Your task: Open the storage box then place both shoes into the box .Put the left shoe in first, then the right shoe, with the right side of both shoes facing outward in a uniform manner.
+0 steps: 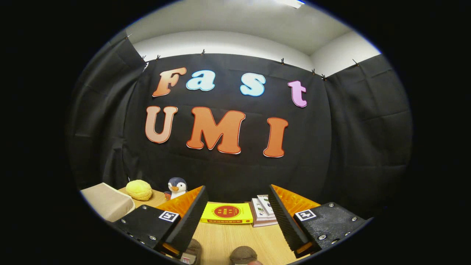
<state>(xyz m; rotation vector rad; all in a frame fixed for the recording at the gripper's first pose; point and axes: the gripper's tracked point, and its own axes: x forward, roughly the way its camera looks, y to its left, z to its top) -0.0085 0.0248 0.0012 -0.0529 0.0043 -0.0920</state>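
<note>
My gripper (235, 217) is open, with a wide gap between its two fingers and nothing held. It is raised and faces the booth's back wall. Low between the fingers, two brown rounded shoe parts peek up over the wooden table (228, 239): one (192, 250) by the left finger and one (243, 254) nearer the middle. Which shoe is which cannot be told. A beige box-like object (106, 201), possibly the storage box, sits beyond the left finger.
At the table's back stand a yellow box (227, 213) with a red circle, a stack of books (264, 210), a small penguin plush (177, 187) and a yellow bun-shaped toy (139, 190). Black cloth closes the booth behind and on both sides.
</note>
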